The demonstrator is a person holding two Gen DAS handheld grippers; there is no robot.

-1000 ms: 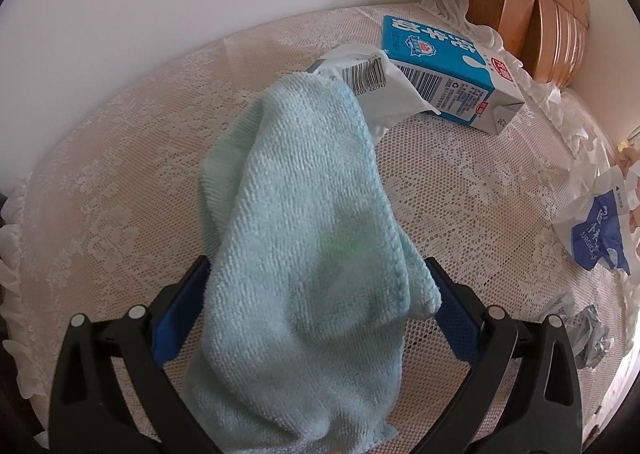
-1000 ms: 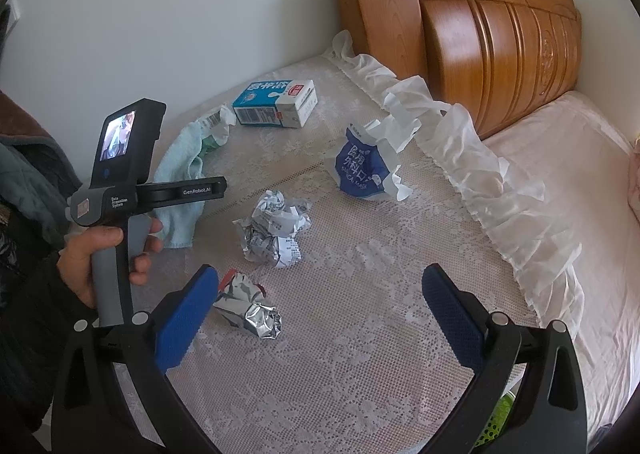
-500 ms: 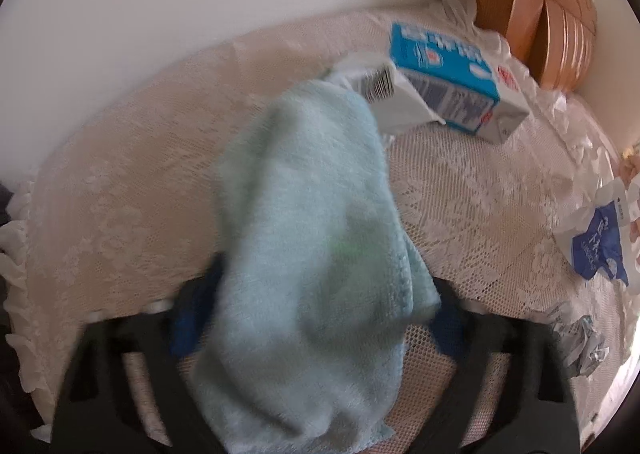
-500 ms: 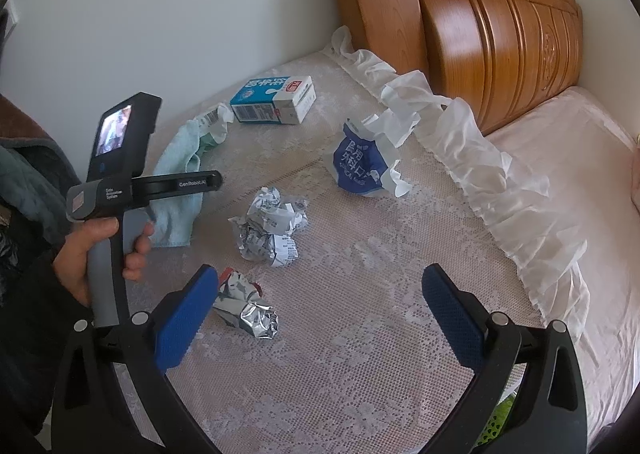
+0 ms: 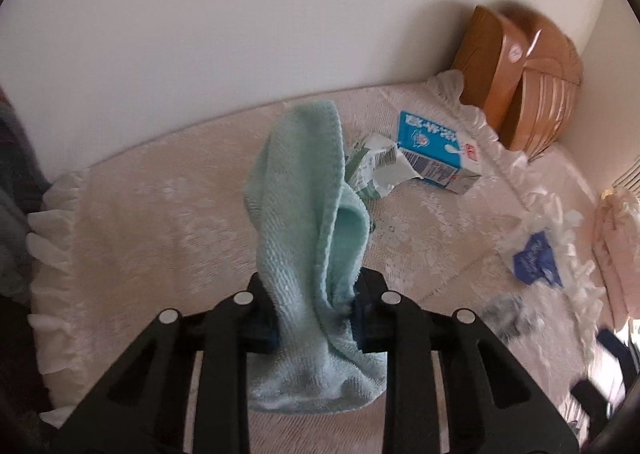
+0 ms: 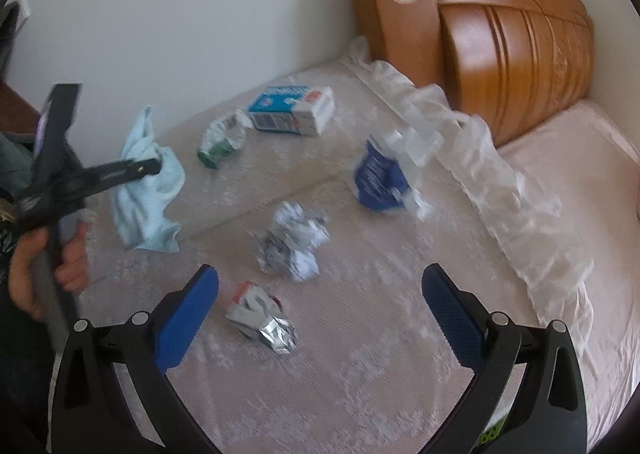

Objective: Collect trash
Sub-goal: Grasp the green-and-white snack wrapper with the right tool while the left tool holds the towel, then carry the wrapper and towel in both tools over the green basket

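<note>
Clamped tight, the left gripper [image 5: 314, 318] has just been closing its jaws on the pale blue cloth [image 5: 304, 214], which now stands bunched between the pads and droops over their front. The right gripper [image 6: 320, 314] hangs wide open with nothing in it, above a crumpled foil wrapper [image 6: 260, 320] on the lace bedspread [image 6: 360, 374].

To do this lift well, the left hand should rise straight until the cloth's lower edge, which in the right view seems to just brush the bedspread, though blur makes that hard to judge, comes clear. It should keep away from the torn green pack [image 6: 222, 140] and the blue milk carton [image 6: 294, 110] nearby, so the hanging cloth does not sweep them along.

A second ago the cloth lay flat over the green pack with the left jaws spread on either side of it; now it is gathered and raised, and the pack lies uncovered.
</note>
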